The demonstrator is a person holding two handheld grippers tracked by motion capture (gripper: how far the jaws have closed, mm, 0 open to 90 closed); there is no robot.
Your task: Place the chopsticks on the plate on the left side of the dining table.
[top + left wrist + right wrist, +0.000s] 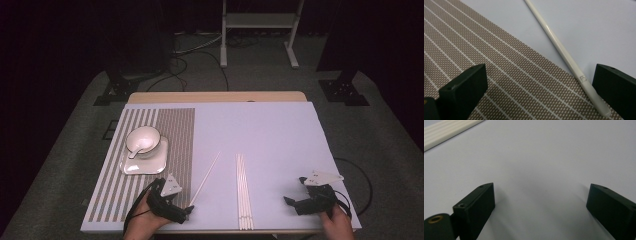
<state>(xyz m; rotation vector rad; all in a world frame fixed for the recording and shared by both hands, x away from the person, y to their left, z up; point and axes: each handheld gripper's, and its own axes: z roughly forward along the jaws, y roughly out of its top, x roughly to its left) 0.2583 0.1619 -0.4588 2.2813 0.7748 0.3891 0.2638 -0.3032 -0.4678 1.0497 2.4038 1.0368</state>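
Note:
A single white chopstick (206,176) lies slantwise, its near end on the edge of the brown striped placemat (175,130). My left gripper (183,211) is open at that near end. In the left gripper view the chopstick (564,53) runs between the jaws, close to the right one, with the gripper (539,87) low over the placemat (486,50). Several more white chopsticks (243,192) lie side by side mid-table. My right gripper (295,191) is open to their right, over the bare white surface. In the right gripper view (540,205) nothing sits between the jaws, and the chopsticks (449,131) cross the top left corner.
A white bowl (143,138) holding a white spoon (136,150) stands on a square white plate (145,166) on the placemat's left part. The white table top (270,135) ends close in front of both hands. Stands and cables sit on the floor beyond.

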